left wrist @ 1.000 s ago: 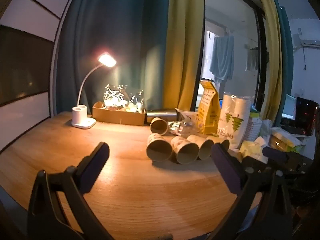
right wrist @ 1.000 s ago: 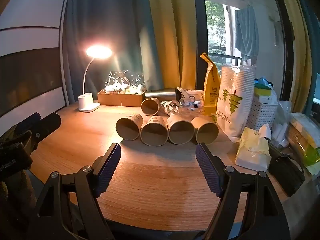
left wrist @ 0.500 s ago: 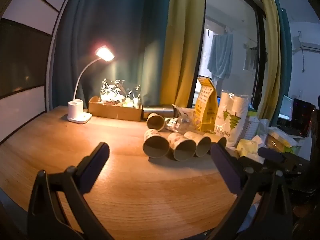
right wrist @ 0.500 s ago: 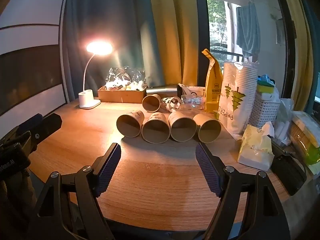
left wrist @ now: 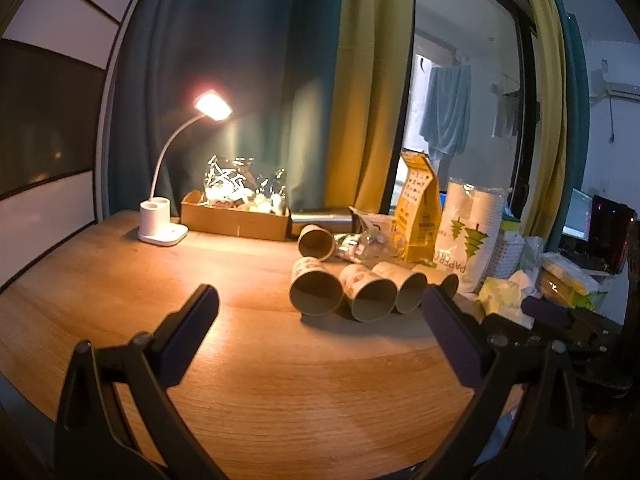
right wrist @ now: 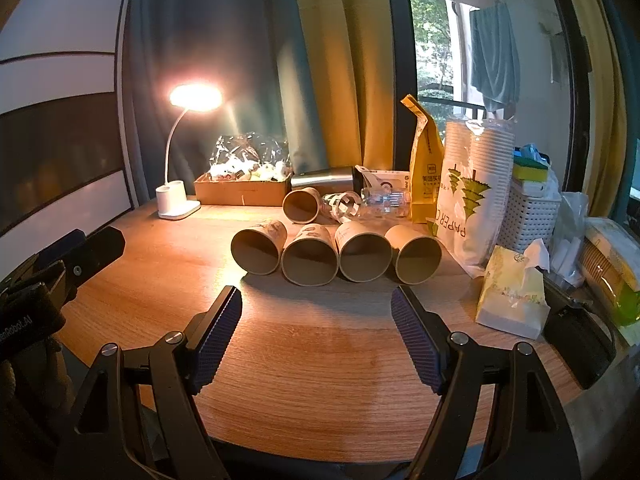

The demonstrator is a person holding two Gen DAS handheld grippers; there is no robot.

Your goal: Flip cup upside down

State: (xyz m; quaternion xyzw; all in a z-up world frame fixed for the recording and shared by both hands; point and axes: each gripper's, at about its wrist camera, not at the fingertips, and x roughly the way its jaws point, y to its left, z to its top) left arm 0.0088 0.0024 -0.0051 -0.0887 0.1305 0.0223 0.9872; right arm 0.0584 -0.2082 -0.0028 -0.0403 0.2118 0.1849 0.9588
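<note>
Several brown paper cups lie on their sides in a row on the wooden table [right wrist: 320, 360], mouths toward me. The leftmost cup [right wrist: 256, 247] [left wrist: 316, 290] lies beside its neighbours [right wrist: 310, 258]. One more cup [right wrist: 301, 205] lies behind the row. My right gripper [right wrist: 316, 312] is open and empty, above the table short of the row. My left gripper [left wrist: 320, 316] is open and empty, left of and short of the cups; it shows in the right wrist view [right wrist: 76, 248] at the left edge.
A lit white desk lamp [right wrist: 176, 200] and a cardboard box [right wrist: 242, 190] stand at the back. A steel tumbler [right wrist: 324, 178], a yellow bag [right wrist: 426, 176], a sleeve of paper cups [right wrist: 474, 192], a white basket [right wrist: 528, 212] and a tissue pack [right wrist: 512, 292] crowd the right.
Both grippers have drifted slightly, so the cups sit a little lower and nearer in the views. Both stay open and empty; no cup has moved.
</note>
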